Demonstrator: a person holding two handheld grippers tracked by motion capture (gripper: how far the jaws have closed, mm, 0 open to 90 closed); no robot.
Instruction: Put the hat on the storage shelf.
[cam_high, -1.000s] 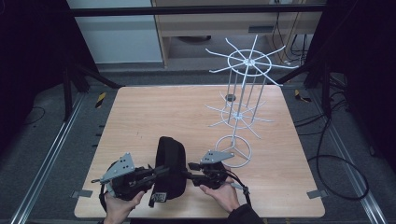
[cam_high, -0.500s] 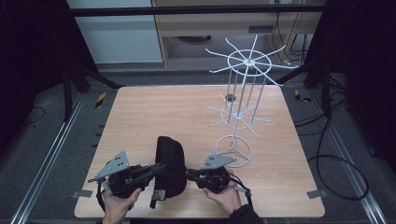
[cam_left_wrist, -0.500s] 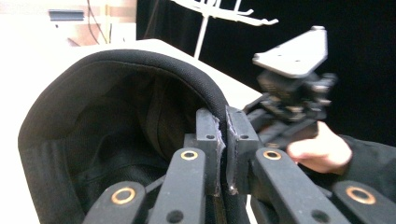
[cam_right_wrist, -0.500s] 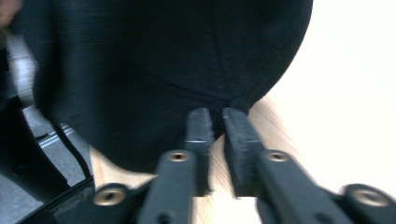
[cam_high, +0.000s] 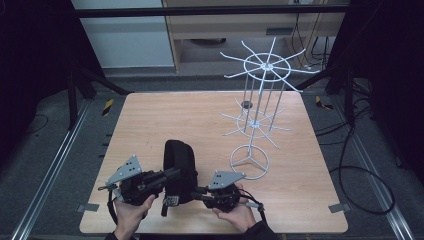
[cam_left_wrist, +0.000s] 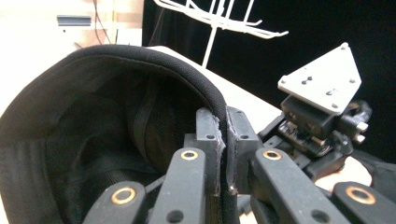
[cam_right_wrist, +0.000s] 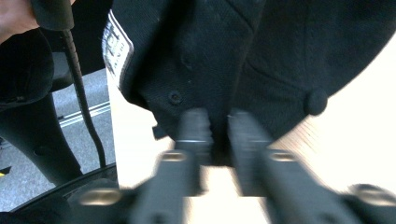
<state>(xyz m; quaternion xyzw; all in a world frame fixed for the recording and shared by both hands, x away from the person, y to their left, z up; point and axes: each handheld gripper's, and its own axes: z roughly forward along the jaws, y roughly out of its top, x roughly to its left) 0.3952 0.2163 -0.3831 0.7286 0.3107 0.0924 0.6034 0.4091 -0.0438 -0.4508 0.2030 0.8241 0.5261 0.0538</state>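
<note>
Item: black cap (cam_high: 179, 167) on tabletop (cam_high: 150, 120), left claw (cam_left_wrist: 223, 154) clamped on its rim. Right claw (cam_right_wrist: 219, 135), jaws just closing, pinches the crown. Wire rack (cam_high: 260, 100) holds nothing; hanging likely remains.

A pale wooden worktop (cam_high: 150, 130) is carrying two things: a black cap (cam_high: 179, 167) is sitting near its front edge, and a white wire rack (cam_high: 260, 110) is standing on its ring base toward the right side, well apart.
</note>
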